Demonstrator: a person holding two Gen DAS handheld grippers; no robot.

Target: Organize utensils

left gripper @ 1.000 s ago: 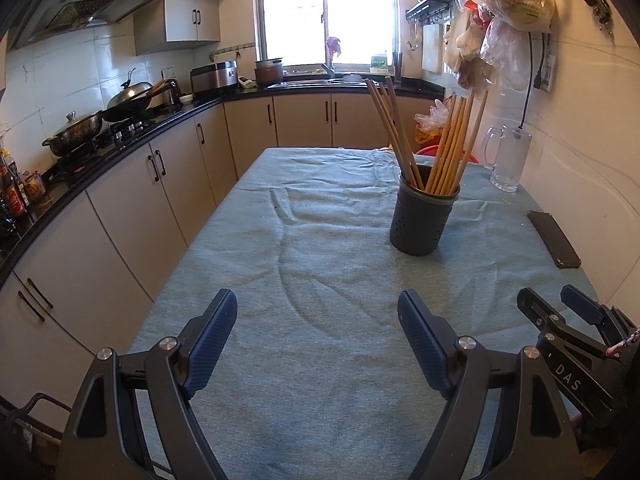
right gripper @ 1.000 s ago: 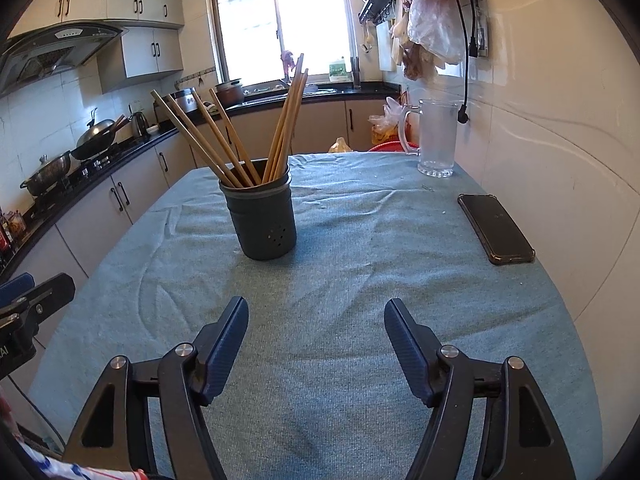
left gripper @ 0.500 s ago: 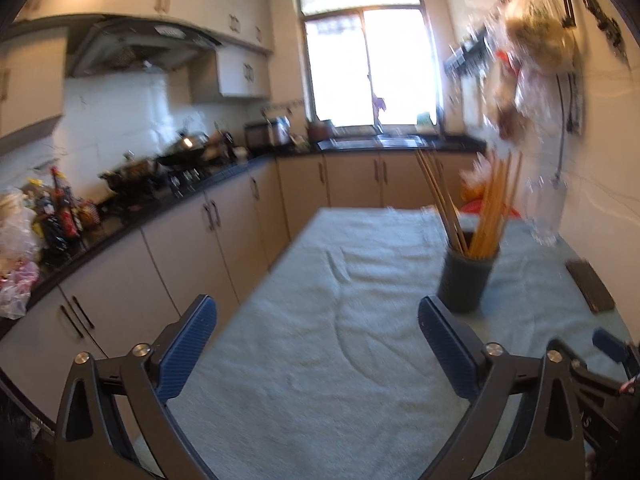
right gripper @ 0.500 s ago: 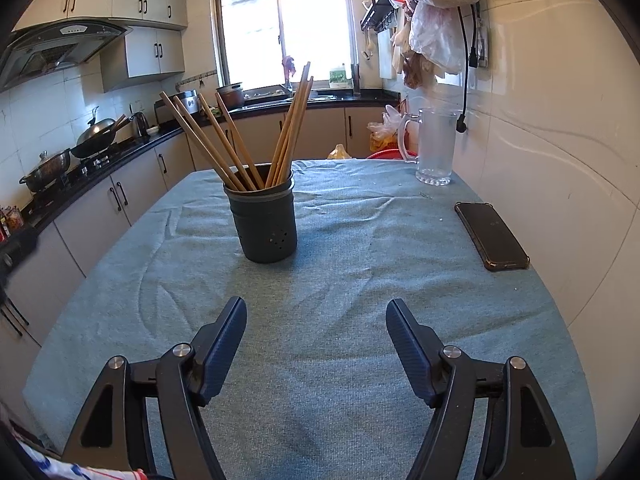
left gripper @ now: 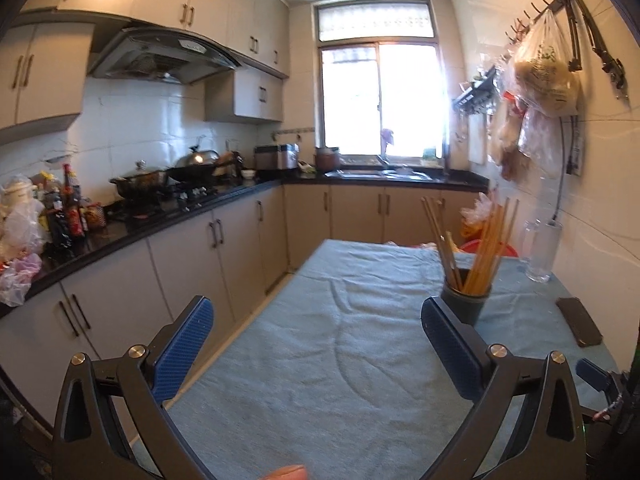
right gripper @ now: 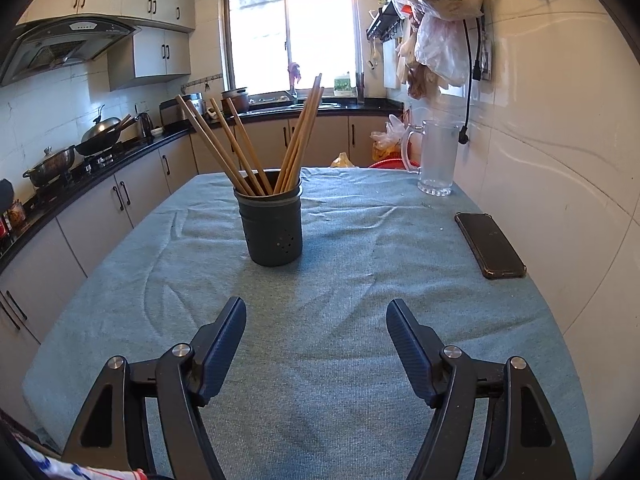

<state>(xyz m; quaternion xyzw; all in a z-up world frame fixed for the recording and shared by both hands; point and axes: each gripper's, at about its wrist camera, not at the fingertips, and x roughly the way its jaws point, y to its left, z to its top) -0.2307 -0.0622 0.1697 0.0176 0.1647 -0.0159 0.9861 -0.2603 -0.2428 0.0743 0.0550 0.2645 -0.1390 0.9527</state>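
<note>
A dark grey utensil holder (right gripper: pixel 274 226) stands upright on the table's blue-green cloth (right gripper: pixel 340 300), with several wooden chopsticks (right gripper: pixel 244 152) fanned out of it. In the left wrist view the same holder (left gripper: pixel 468 300) shows just behind the right finger, its chopsticks (left gripper: pixel 486 244) leaning out. My left gripper (left gripper: pixel 316 312) is open wide, with nothing between its blue pads. My right gripper (right gripper: pixel 316 310) is open and empty too, hovering over the cloth short of the holder. Part of the right gripper (left gripper: pixel 600 376) appears at the left view's right edge.
A black phone (right gripper: pixel 490 244) lies by the right wall, and a clear glass mug (right gripper: pixel 436 158) stands at the far right corner. Kitchen counter and cabinets (left gripper: pixel 160 264) run along the left of the table. Bags (right gripper: pixel 436 20) hang on the right wall.
My left gripper has risen and tilted upward, so more of the kitchen shows, and its jaws have spread wider. The right gripper's view has barely shifted.
</note>
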